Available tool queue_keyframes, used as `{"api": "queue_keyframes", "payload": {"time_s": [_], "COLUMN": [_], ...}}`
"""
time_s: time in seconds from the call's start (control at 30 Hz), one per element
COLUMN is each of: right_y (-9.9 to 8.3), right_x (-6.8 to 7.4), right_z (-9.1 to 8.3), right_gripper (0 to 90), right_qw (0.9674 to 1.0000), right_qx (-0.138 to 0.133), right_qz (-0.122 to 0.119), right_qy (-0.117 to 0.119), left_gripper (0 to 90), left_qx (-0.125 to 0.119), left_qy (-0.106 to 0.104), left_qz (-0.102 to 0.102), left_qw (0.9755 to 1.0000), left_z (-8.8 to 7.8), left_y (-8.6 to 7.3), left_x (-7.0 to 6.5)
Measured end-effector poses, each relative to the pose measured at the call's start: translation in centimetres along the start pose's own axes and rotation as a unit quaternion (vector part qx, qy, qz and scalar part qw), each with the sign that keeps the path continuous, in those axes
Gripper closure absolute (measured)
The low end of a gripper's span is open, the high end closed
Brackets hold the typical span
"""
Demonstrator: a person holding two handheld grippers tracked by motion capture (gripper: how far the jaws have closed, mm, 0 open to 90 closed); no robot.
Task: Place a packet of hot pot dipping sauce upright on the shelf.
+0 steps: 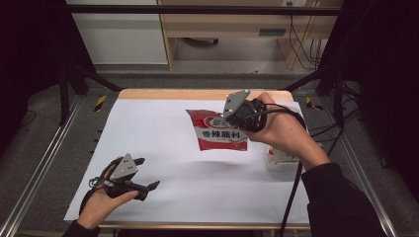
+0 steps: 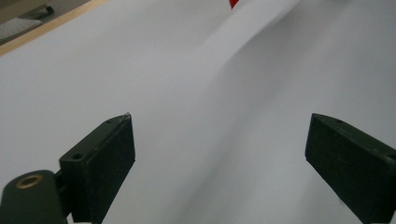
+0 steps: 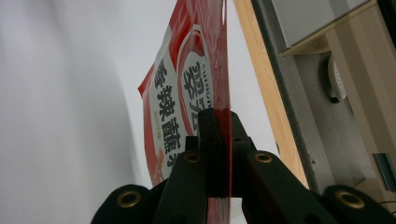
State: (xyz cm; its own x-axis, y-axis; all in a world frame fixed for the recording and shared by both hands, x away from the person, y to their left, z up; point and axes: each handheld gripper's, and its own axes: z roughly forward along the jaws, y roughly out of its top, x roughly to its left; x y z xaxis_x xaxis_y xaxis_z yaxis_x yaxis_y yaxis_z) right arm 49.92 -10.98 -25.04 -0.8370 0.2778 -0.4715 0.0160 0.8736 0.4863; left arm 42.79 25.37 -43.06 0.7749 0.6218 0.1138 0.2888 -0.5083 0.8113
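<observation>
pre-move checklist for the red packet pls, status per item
1. Right gripper shut on the red seasoning packet: ok, edge pinched between the pads.
2. Packet lifted off the white sheet: ok, it casts a shadow below.
3. Left gripper open with nothing between its jaws: ok.
4. Left gripper apart from the packet: ok, it sits low near the sheet's front left.
5. White container under the right hand clear of the packet: cannot tell, partly hidden.

Bright table, dark surround, soft blur
</observation>
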Motion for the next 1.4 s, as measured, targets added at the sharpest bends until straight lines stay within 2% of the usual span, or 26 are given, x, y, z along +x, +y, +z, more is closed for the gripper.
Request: {"api": "queue_keyframes", "payload": {"time_s": [0.13,0.33,0.43,0.57,1.07,1.23,1.4], "right_y": [-0.6,-1.2,-1.3,-1.2,-2.5,-3.2,-4.2], "right_x": [-0.4,-1.4,-1.9,-2.5,-3.6,-3.7,-4.0], "right_z": [-0.4,-1.0,-1.4,-1.8,-3.0,-3.4,-3.2], "right_gripper": [89.4,89.4,89.4,89.3,89.4,89.4,89.4], "right_qw": [0.9998,0.9990,0.9989,0.9986,0.9955,0.9935,0.9921], "right_qx": [-0.006,-0.018,-0.018,-0.019,-0.029,-0.030,-0.029], "right_qz": [0.013,0.029,0.030,0.029,0.046,0.049,0.063], "right_qy": [-0.010,-0.028,-0.033,-0.041,-0.078,-0.098,-0.105], "left_gripper": [7.7,6.9,6.9,6.8,6.5,6.5,6.5], "left_qx": [0.002,-0.010,-0.017,-0.014,-0.009,-0.001,0.006], "left_qy": [0.005,0.021,0.028,0.033,0.028,0.025,0.023], "left_qz": [-0.014,-0.029,-0.037,-0.039,-0.032,-0.023,-0.013], "left_qw": [0.9999,0.9993,0.9988,0.9986,0.9991,0.9994,0.9996], "left_z": [0.0,-0.6,-0.8,-1.0,-0.5,-0.3,-0.1], "left_y": [-0.9,-1.3,-1.4,-1.7,-1.9,-2.0,-2.0], "left_x": [0.5,1.2,1.5,1.5,1.1,0.8,0.5]}}
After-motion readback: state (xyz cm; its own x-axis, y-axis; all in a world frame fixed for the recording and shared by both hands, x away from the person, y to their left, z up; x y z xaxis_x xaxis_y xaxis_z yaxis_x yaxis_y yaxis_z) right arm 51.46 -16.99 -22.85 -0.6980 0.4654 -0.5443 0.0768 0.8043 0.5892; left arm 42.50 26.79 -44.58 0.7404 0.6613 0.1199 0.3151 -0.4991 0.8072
